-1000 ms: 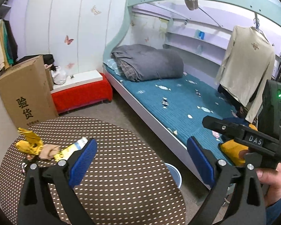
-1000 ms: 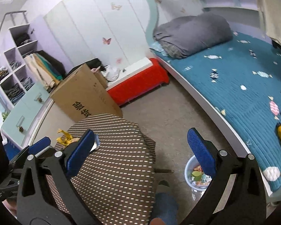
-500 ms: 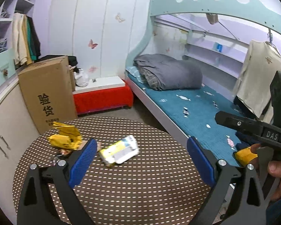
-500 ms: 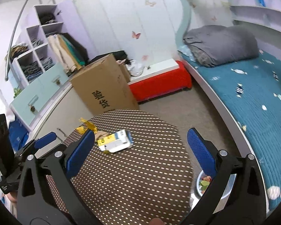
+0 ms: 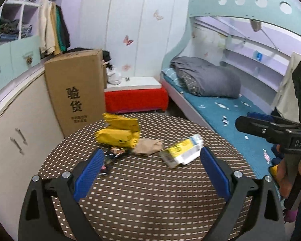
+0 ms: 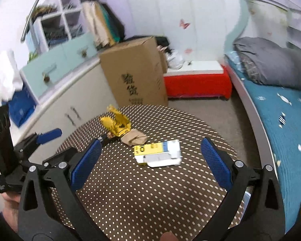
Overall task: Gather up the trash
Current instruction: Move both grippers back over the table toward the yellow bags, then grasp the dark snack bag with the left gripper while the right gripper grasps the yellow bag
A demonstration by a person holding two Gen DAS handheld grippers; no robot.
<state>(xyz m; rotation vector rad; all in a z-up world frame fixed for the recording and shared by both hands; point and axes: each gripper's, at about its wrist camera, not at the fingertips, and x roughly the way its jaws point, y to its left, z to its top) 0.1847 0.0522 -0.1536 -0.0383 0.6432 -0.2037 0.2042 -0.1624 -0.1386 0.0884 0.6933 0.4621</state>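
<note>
I have swung both tongs round toward the worktop point(image 6: 150, 200), and the trash that sat at the edge of view a second ago now lies ahead of me. My left tongs point(image 5: 150, 172) and right tongs point(image 6: 150, 160) both stand wide apart, holding nothing. The yellow-and-white carton point(image 6: 157, 154) lies between my right fingers, toward twelve o'clock. The yellow wrapper point(image 6: 116, 124) and brown paper wad point(image 6: 133, 138) sit at eleven o'clock, touching; a dark scrap beside them is blurred, perhaps a wrapper. The bin has left view. Nothing is collected yet.
</note>
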